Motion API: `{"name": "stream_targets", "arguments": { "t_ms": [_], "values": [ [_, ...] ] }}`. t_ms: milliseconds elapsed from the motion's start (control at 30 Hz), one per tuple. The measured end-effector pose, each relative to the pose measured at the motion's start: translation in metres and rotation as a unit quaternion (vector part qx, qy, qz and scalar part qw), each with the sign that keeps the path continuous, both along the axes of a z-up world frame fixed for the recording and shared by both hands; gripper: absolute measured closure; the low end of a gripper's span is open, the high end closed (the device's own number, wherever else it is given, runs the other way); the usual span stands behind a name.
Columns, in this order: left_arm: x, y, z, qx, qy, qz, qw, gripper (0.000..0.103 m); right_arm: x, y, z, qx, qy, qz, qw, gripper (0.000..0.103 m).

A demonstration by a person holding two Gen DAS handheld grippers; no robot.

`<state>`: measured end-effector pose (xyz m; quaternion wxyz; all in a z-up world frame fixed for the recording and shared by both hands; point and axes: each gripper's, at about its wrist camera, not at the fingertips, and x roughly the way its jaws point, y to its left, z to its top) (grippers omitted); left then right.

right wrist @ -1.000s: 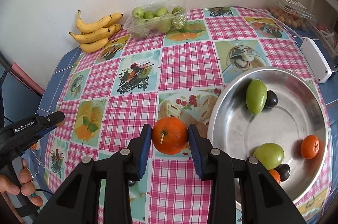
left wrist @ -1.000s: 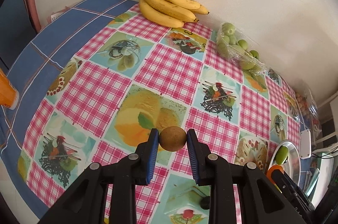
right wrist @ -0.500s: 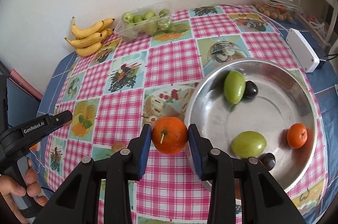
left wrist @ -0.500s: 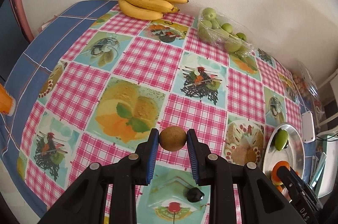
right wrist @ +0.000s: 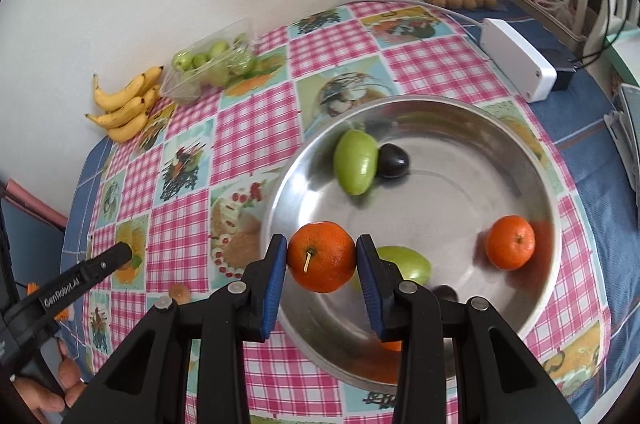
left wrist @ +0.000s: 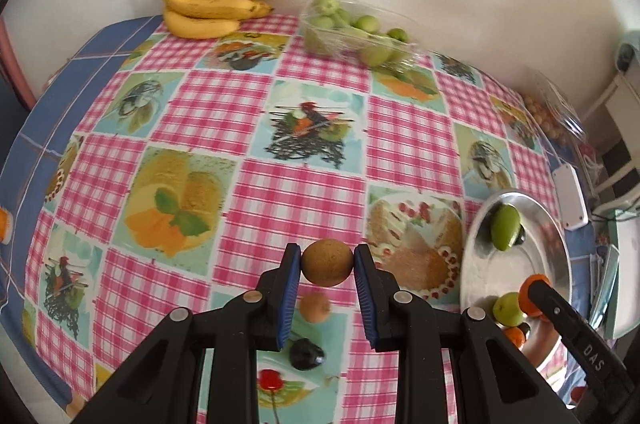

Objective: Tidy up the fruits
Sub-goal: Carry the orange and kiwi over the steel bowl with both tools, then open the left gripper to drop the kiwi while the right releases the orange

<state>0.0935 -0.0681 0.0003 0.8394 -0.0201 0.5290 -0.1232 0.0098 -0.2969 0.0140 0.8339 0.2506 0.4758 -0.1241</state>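
Right tool (right wrist: 321,258) clamps orange (right wrist: 321,257), over bowl (right wrist: 532,160)

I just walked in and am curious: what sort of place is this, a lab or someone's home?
Most likely a home dining or kitchen table: a checked tablecloth printed with food pictures, bananas against a plain wall, and a metal bowl of fruit.

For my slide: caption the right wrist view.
Right gripper holds an orange over the steel bowl of fruit.
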Motion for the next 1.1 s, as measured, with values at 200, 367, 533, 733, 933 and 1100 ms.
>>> {"name": "stream_targets", "arguments": {
  "t_ms": [200,367,533,733,933,1100],
  "values": [
    [-0.013,-0.032,0.004,0.007,-0.015,-0.045,0.9989,0.074,-0.014,-0.025,-0.004,0.002,0.007,-0.035,0.999,0.066],
    [-0.022,-0.05,0.005,0.01,-0.021,-0.073,0.9971,0.074,-0.024,-0.042,-0.007,0.006,0.009,-0.06,0.998,0.066],
    [-0.03,-0.063,0.008,0.011,-0.028,-0.091,0.9954,0.074,-0.031,-0.051,-0.007,0.006,0.01,-0.075,0.997,0.066],
    [-0.038,-0.08,0.008,0.011,-0.034,-0.115,0.9927,0.074,-0.033,-0.056,-0.007,0.008,0.01,-0.083,0.996,0.066],
    [-0.046,-0.1,0.003,0.024,-0.043,-0.145,0.9883,0.074,-0.03,-0.055,-0.012,0.011,0.017,-0.084,0.996,0.066],
    [-0.052,-0.116,-0.006,0.03,-0.043,-0.168,0.9844,0.074,-0.025,-0.056,-0.022,0.014,0.027,-0.081,0.996,0.066]
  ]
}}
